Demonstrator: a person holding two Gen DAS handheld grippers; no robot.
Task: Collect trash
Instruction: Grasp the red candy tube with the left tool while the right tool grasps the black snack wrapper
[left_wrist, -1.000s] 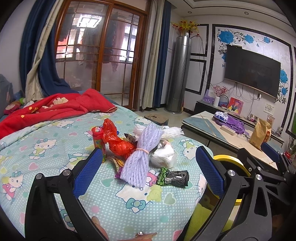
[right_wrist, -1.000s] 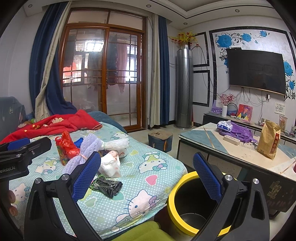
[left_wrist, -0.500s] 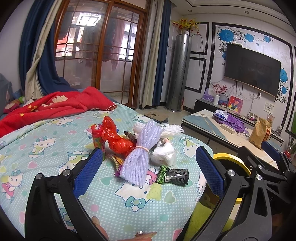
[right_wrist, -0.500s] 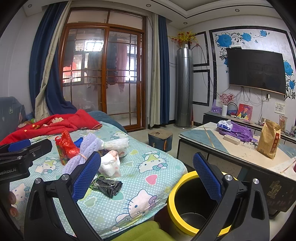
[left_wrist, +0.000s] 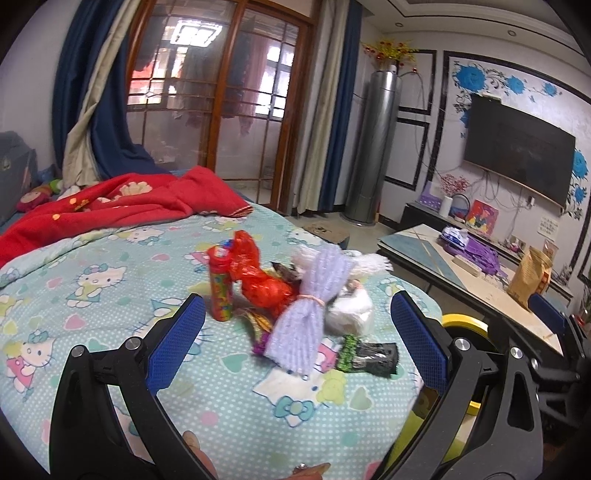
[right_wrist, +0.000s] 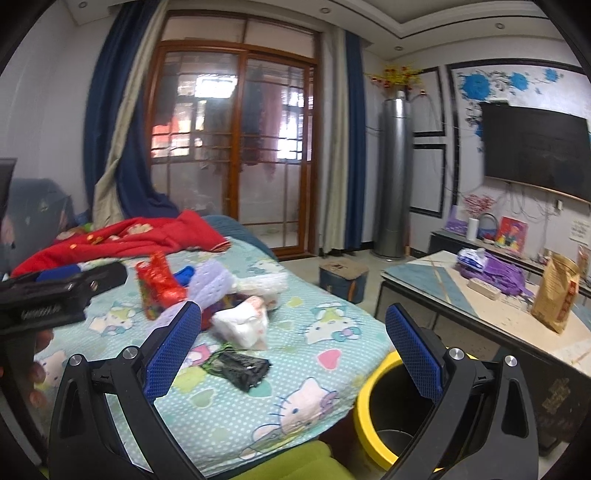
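A pile of trash lies on the bed: a lilac foam net (left_wrist: 306, 314), a red plastic bag (left_wrist: 258, 280), a red candy tube (left_wrist: 220, 286), a white crumpled tissue (left_wrist: 351, 310) and a black-green wrapper (left_wrist: 369, 356). My left gripper (left_wrist: 295, 343) is open and empty just short of the pile. My right gripper (right_wrist: 291, 347) is open and empty above the bed edge, with the black wrapper (right_wrist: 238, 371) and white tissue (right_wrist: 242, 325) between its fingers in view. A yellow-rimmed bin (right_wrist: 373, 417) stands on the floor beside the bed.
A red blanket (left_wrist: 110, 206) lies at the bed's far side. A low table (right_wrist: 498, 314) with a brown paper bag (right_wrist: 557, 291) and purple items stands right of the bin. A small box (right_wrist: 343, 277) sits on the floor beyond.
Both grippers have moved forward and a little left toward the trash pile, which now looks closer. Nothing has been picked up; both stay open.
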